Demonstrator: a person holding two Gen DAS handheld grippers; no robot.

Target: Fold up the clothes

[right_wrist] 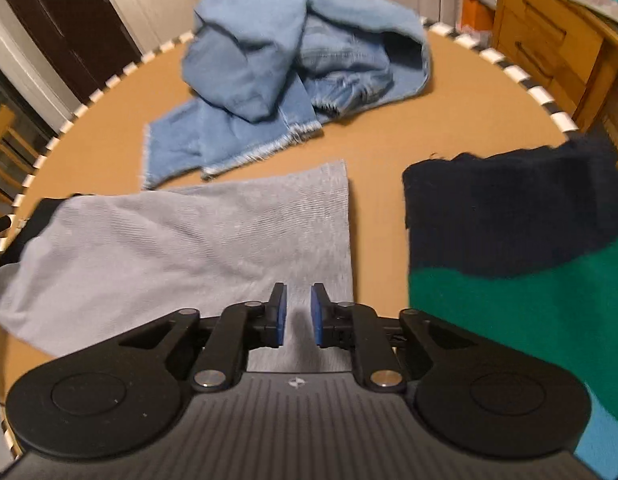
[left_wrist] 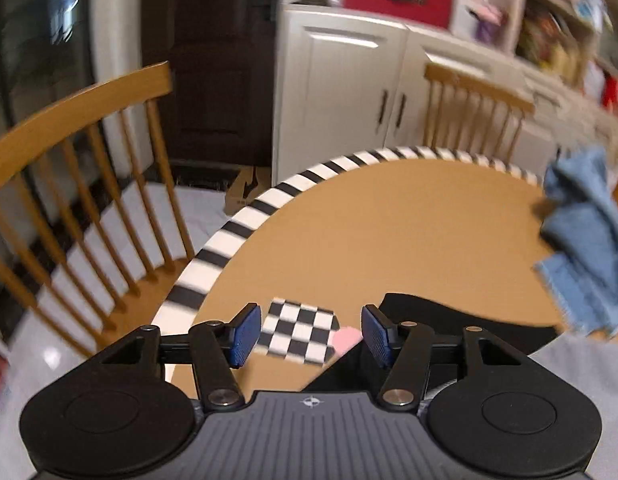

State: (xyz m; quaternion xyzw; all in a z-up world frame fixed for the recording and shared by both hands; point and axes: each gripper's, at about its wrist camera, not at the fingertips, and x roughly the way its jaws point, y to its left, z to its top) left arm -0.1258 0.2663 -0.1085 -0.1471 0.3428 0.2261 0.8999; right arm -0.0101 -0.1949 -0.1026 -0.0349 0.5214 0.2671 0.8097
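Chairs of pale wood (left_wrist: 81,184) stand past the round table (left_wrist: 409,232) with its black-and-white striped rim. Left claw (left_wrist: 305,338) hangs above the table's near edge, jaws spread, nothing between them; a checkered cloth (left_wrist: 297,332) and a black garment (left_wrist: 449,316) lie beneath it. Crumpled blue jeans (left_wrist: 585,236) sit at the table's right side in this view. Seen from the right wrist, the jeans (right_wrist: 293,68) are heaped at the far side, a grey garment (right_wrist: 189,248) lies flat in front of them, and a navy-and-green garment (right_wrist: 517,248) lies to its right, apart. Right claw (right_wrist: 297,316) hovers over the grey garment's near right corner, jaws narrowly parted, pinching nothing.
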